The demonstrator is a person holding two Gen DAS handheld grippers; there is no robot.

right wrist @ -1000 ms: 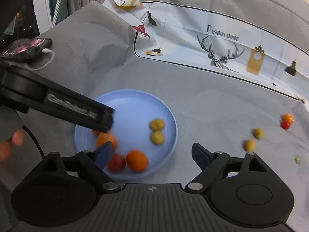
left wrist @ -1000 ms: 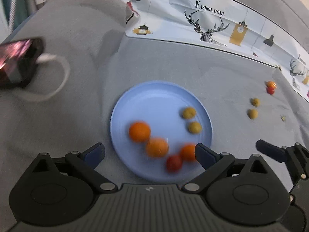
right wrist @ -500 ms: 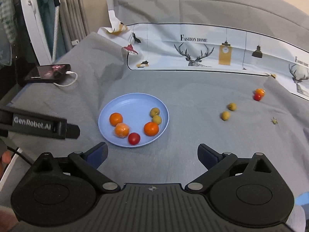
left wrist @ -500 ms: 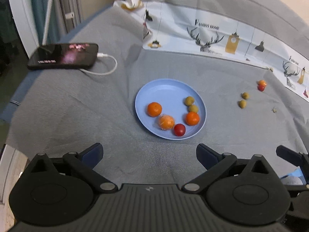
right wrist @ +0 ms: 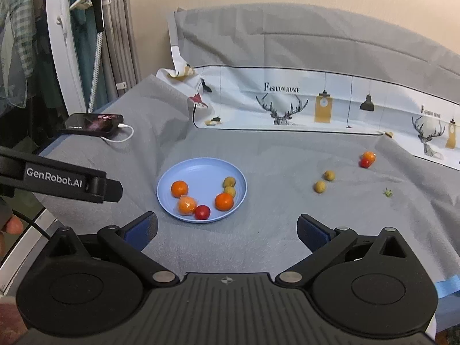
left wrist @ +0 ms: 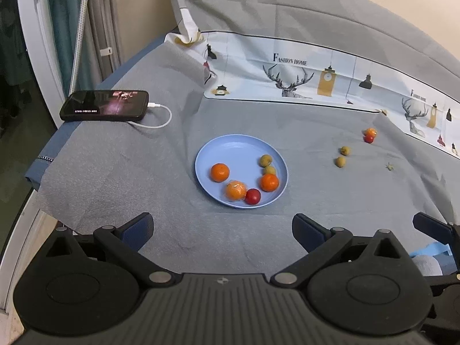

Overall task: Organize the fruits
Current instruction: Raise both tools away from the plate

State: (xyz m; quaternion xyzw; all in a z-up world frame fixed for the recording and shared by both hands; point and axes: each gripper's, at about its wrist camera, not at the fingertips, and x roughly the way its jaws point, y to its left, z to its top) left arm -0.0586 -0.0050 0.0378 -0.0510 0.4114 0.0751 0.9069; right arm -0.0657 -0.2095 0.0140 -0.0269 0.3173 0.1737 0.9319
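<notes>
Left wrist view shows the left gripper (left wrist: 221, 230) with its jaws spread wide and nothing between them, hanging above bare grey cloth (left wrist: 115, 166) on the near side of the blue plate (left wrist: 230, 146). The plate lies beyond the gap between the fingers, well apart from them. On the plate sit two oranges (left wrist: 220, 172), a third orange fruit in a clear wrapper (left wrist: 235, 190), a small red fruit (left wrist: 252, 196) touching the wrapped one, and two yellow-green fruits (left wrist: 266, 160) near the plate's right rim. To the right of the plate, well apart from it, two more yellow-green fruits (left wrist: 341, 161) lie loose on the cloth, and farther right an orange and red pair (left wrist: 369, 135) touch each other. A phone (left wrist: 105, 109) on a white cable lies far to the plate's left. In the right wrist view the right gripper (right wrist: 227, 231) is also spread, its jaws have just been opening with nothing between them, and it too hangs on the near side of the plate, with the plate ahead of its left finger. The loose fruits lie to the plate's right, beyond the right finger.
</notes>
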